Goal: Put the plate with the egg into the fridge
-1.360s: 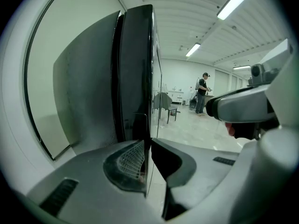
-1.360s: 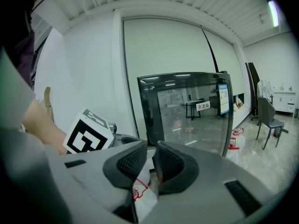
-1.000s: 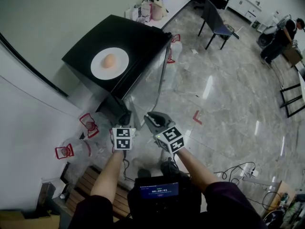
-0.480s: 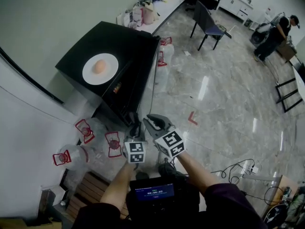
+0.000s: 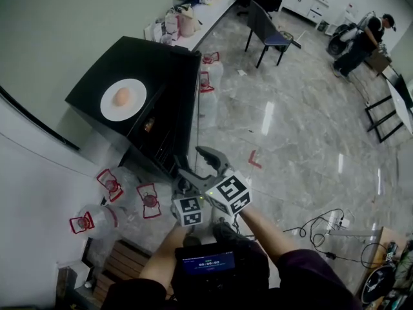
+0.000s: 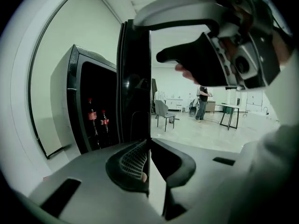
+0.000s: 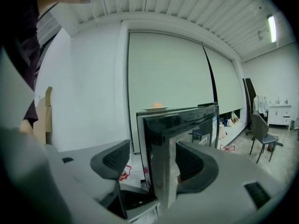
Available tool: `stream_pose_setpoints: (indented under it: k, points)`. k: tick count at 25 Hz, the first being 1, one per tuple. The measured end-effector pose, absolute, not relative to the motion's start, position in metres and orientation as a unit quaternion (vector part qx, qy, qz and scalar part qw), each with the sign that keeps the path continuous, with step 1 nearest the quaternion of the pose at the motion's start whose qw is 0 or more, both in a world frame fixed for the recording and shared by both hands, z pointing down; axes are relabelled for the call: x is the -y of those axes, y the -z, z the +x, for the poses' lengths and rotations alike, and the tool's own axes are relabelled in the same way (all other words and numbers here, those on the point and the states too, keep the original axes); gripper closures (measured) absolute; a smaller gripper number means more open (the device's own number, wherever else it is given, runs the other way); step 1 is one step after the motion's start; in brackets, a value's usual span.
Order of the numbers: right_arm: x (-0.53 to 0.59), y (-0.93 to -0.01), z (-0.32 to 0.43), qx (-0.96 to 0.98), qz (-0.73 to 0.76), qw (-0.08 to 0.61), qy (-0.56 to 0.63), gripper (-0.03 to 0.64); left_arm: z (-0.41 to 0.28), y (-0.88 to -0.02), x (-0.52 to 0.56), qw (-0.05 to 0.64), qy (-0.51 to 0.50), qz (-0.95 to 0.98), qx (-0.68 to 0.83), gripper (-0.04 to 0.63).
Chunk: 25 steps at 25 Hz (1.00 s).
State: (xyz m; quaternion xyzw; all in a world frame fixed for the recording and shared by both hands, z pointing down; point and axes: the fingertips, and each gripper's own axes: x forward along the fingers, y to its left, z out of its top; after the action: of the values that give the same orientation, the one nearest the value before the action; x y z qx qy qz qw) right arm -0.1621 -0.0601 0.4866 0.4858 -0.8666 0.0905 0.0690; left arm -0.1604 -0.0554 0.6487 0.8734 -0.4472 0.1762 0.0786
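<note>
Head view: we look from above and in front of the fridge, steeply down on its top and the floor, some way off. Left gripper view: we sit close against the fridge door, facing along its edge into the room. Right gripper view: close on the same door, facing the wall behind the fridge. All three share the door.
</note>
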Motion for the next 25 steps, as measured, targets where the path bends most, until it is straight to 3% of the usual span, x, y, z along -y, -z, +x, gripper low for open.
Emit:
stream_pose_setpoints:
  k: [7,17,25]
  points:
    - [0.084,-0.497,-0.164,0.81,0.566,0.113,-0.108,0.319,-0.151,-0.65,0.048,0.05,-0.174,0.9,0.397,0.581]
    - [0.081,-0.504,-0.156,0.783,0.606,0.097,-0.107,0.359,-0.175,-0.637,0.037,0.016,-0.156,0.93,0.334,0.581]
    - [0.047,-0.507,-0.104,0.739,0.658,0.077,-0.122,0.405,-0.178,-0.608,0.045,0.014,-0.128,0.943,0.306,0.581]
